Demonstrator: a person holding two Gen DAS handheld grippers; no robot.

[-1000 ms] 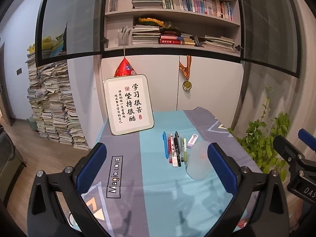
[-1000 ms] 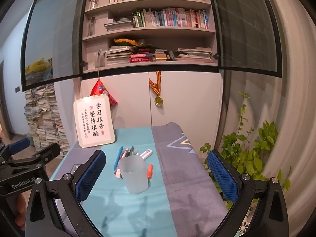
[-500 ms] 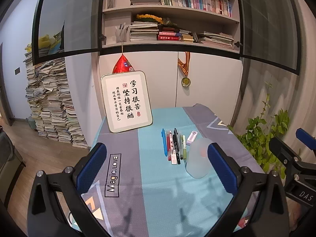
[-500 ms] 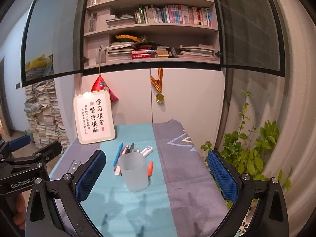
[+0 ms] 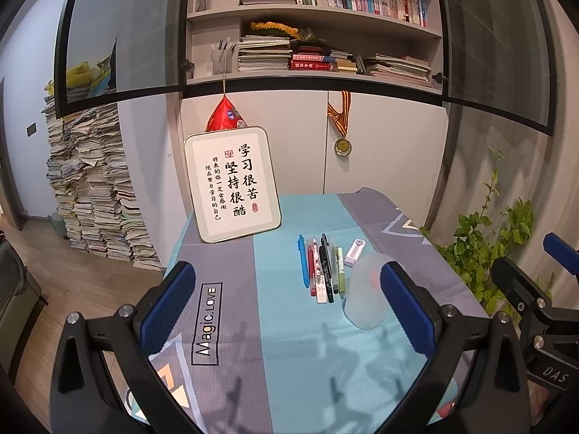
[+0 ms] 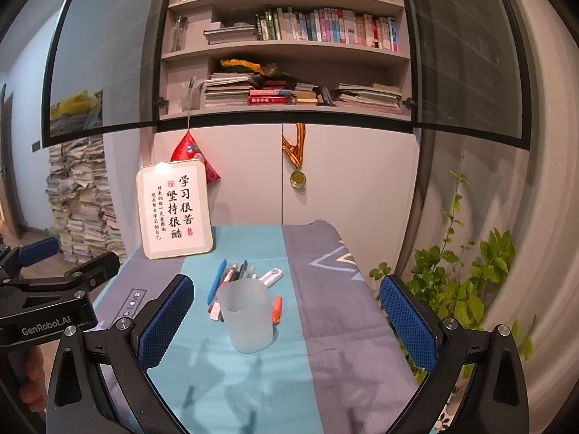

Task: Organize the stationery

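**Approach before the first pick: both tongs spread wide, holding nothing.**
Pens (image 5: 322, 267) lie in a row at centre right of the left view, beside the frosted cup (image 6: 248, 314) on the bench (image 5: 289, 343); left tongs (image 5: 287, 302) and right tongs (image 6: 286, 320) should likely descend across a single pen's barrel, clear of its neighbours.

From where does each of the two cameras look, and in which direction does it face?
Left wrist: sits on the left gripper, faces the bookshelf across the table; its open blue fingers show, right gripper at the edge.
Right wrist: sits on the right gripper, faces the same way; its open fingers show, left gripper at the edge.
Shared: frosted cup, pens, calligraphy board.
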